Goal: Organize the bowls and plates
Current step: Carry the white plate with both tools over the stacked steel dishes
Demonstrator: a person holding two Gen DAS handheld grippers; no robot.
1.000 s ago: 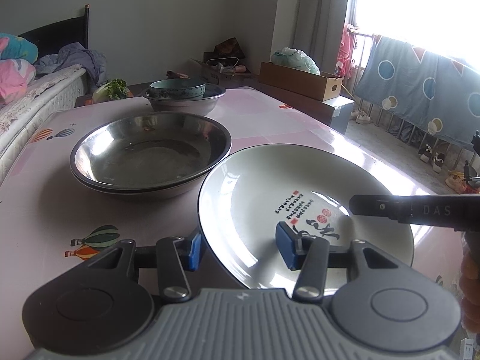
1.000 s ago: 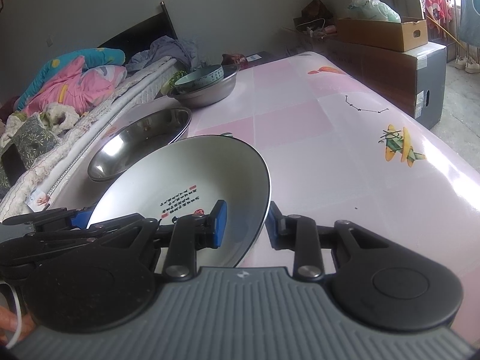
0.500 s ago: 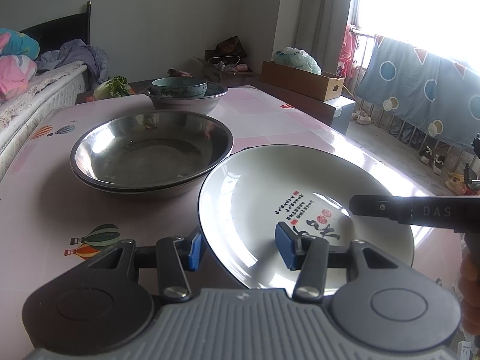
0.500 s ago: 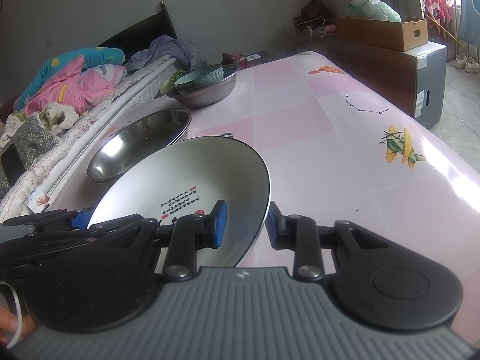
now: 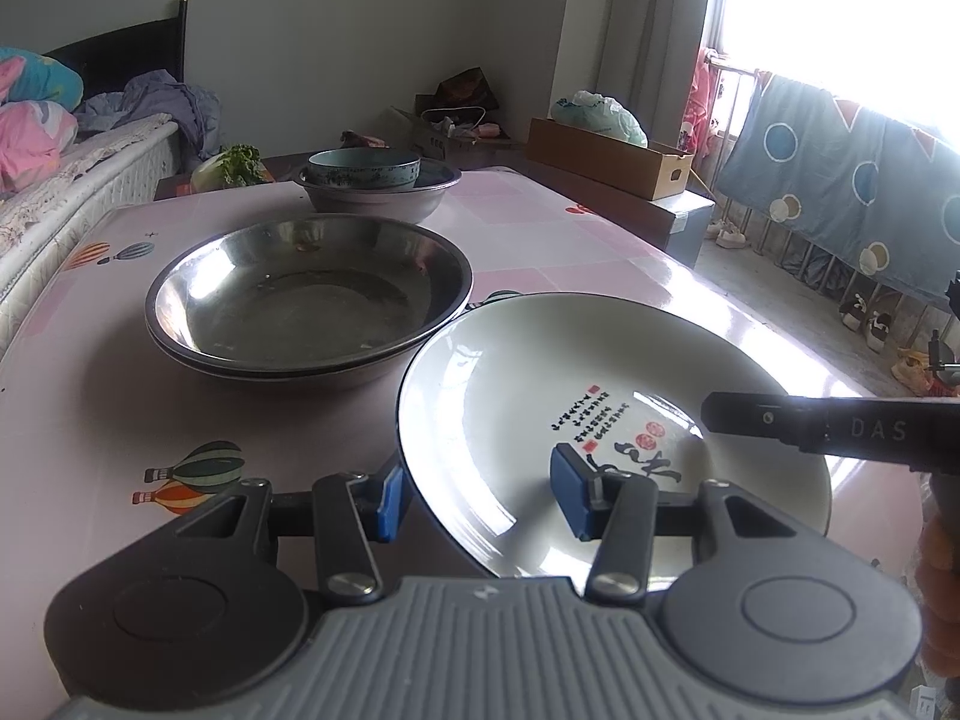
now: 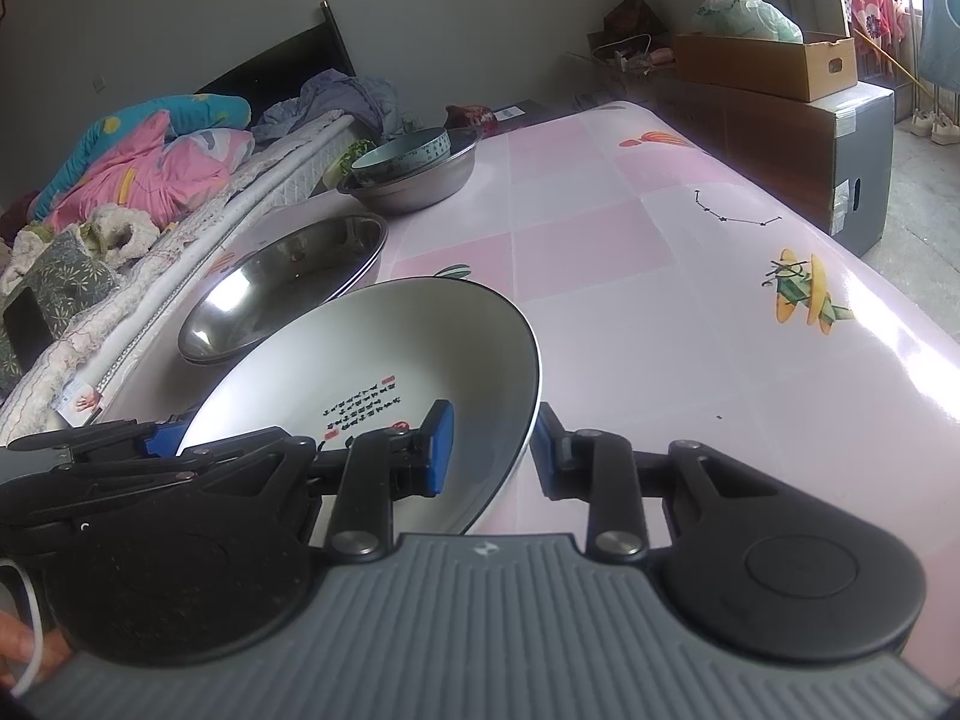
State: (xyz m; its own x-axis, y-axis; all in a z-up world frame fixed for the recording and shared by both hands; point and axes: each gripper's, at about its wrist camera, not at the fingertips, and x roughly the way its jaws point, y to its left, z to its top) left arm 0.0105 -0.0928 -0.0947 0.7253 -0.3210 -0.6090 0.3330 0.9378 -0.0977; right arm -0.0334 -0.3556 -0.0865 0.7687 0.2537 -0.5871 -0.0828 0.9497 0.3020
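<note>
A white plate with a dark rim and red and black writing (image 5: 540,396) (image 6: 384,360) is held a little above the pink table. My left gripper (image 5: 480,501) straddles its near left rim with its jaws wide apart. My right gripper (image 6: 489,450) straddles its right rim, pads close on either side of the edge. Stacked steel basins (image 5: 306,294) (image 6: 282,282) sit just beyond the plate. Farther back a teal ceramic bowl (image 5: 363,168) (image 6: 402,153) rests inside another steel basin (image 5: 375,195) (image 6: 414,177).
The pink patterned table (image 6: 660,276) stretches to the right. A bed with bedding (image 6: 120,180) runs along its left side. A cardboard box (image 6: 762,63) on a cabinet stands at the far right, and leafy greens (image 5: 231,162) lie behind the table.
Both grippers and the plate have shifted slightly towards the steel basins. The jaws have not visibly changed.
</note>
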